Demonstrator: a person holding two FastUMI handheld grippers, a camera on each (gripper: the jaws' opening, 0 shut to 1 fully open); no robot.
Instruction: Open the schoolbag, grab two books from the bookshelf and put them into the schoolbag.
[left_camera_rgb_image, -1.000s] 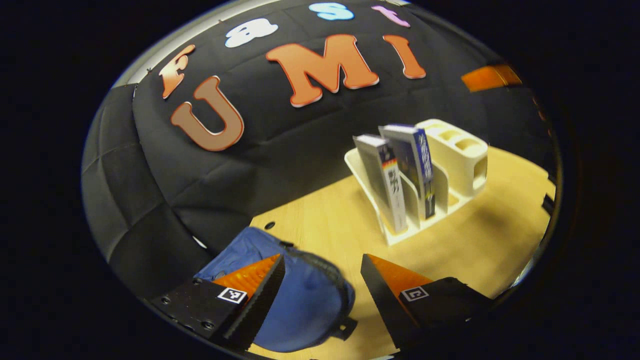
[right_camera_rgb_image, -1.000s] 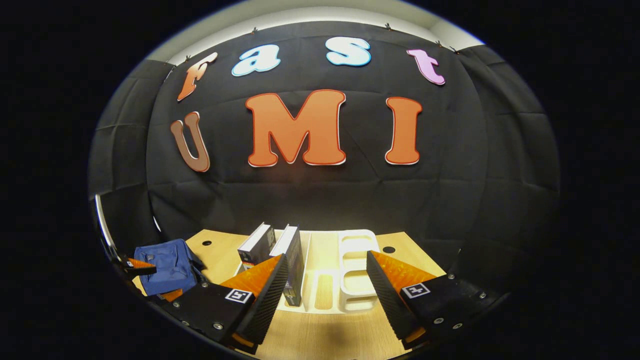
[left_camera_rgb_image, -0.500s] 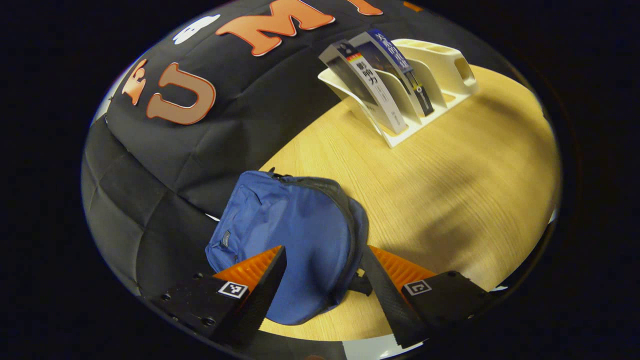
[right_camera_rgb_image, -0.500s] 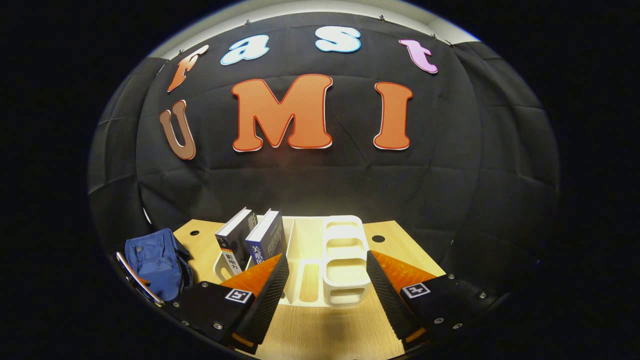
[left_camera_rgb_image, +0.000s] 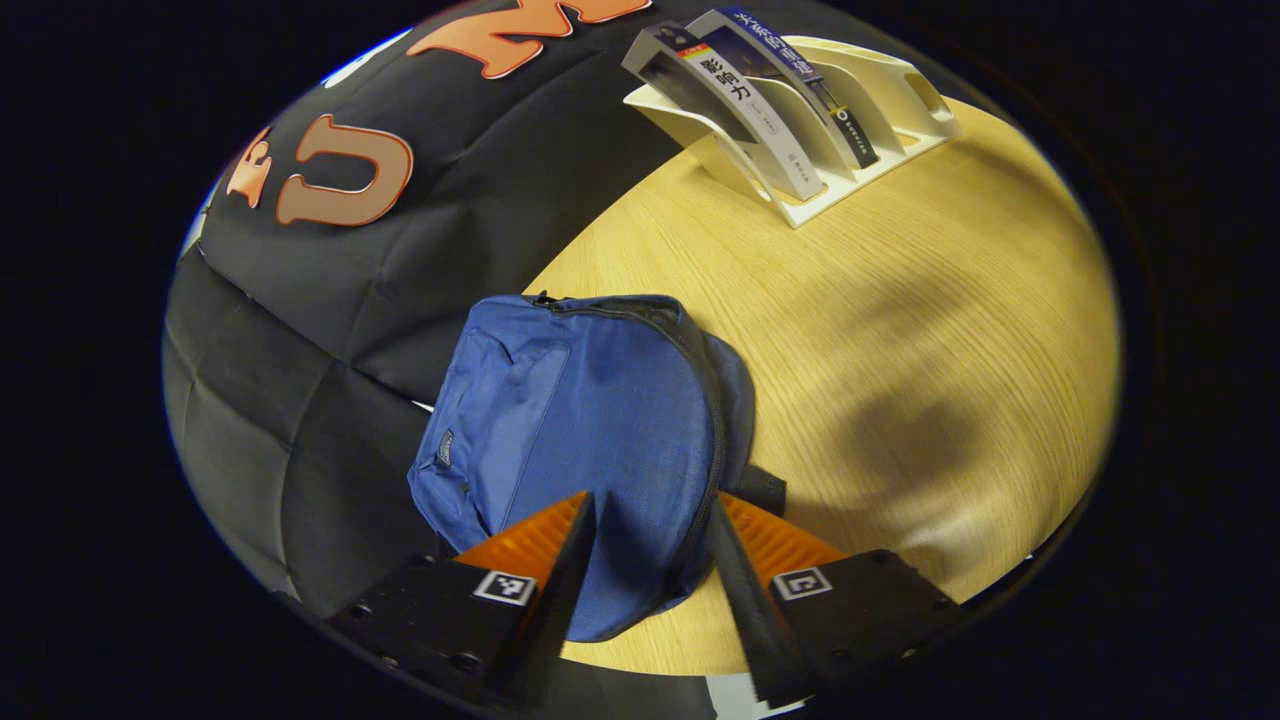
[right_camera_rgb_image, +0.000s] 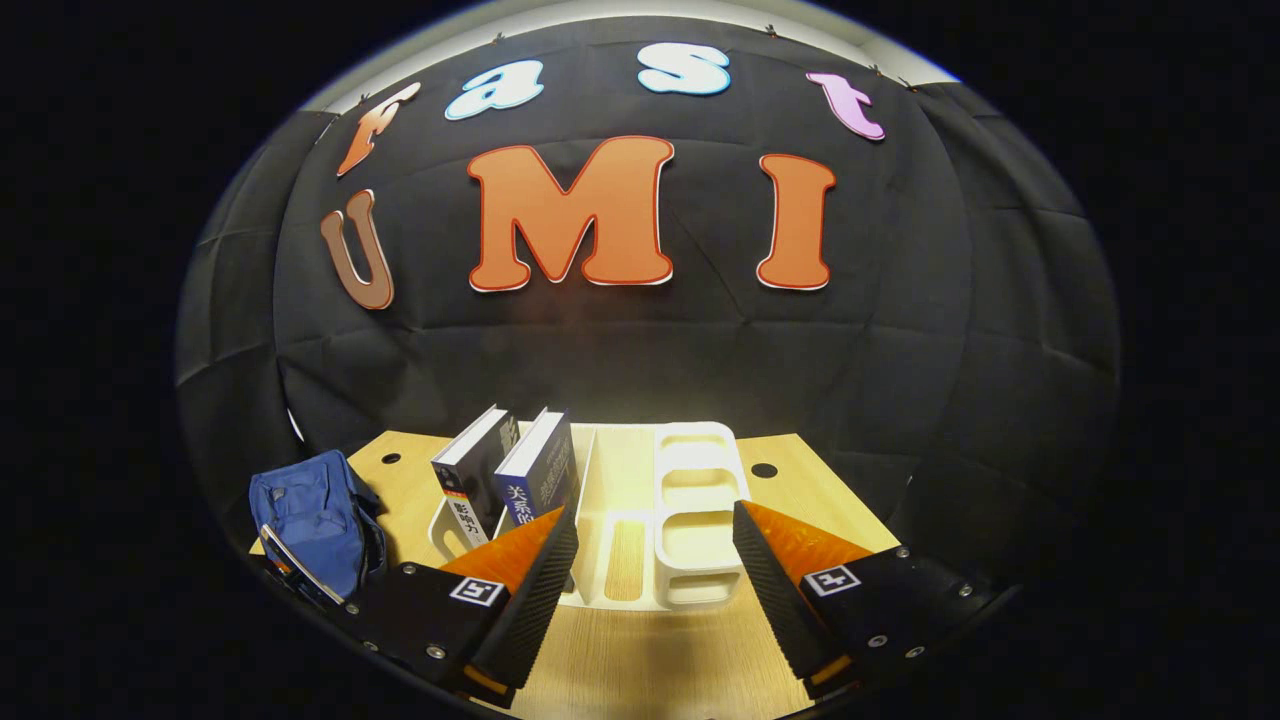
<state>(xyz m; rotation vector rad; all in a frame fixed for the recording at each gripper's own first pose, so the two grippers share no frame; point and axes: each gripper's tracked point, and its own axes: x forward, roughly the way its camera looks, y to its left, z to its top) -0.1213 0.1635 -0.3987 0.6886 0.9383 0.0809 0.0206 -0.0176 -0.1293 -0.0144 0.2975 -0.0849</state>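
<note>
Between the left gripper (left_camera_rgb_image: 650, 545) jaws, parted, lies the near end of the blue schoolbag (left_camera_rgb_image: 590, 420); a second ago they hung higher and wider, so descent toward the zipper has begun. Bag still closed on the counter (left_camera_rgb_image: 900, 330). Bookshelf (left_camera_rgb_image: 870, 110) at 1 o'clock holds both books (left_camera_rgb_image: 750, 110). Right gripper (right_camera_rgb_image: 655, 560) jaws spread, empty, facing the shelf.

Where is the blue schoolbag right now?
The schoolbag lies on the wooden table by the black cloth wall, just ahead of the left gripper.
</note>
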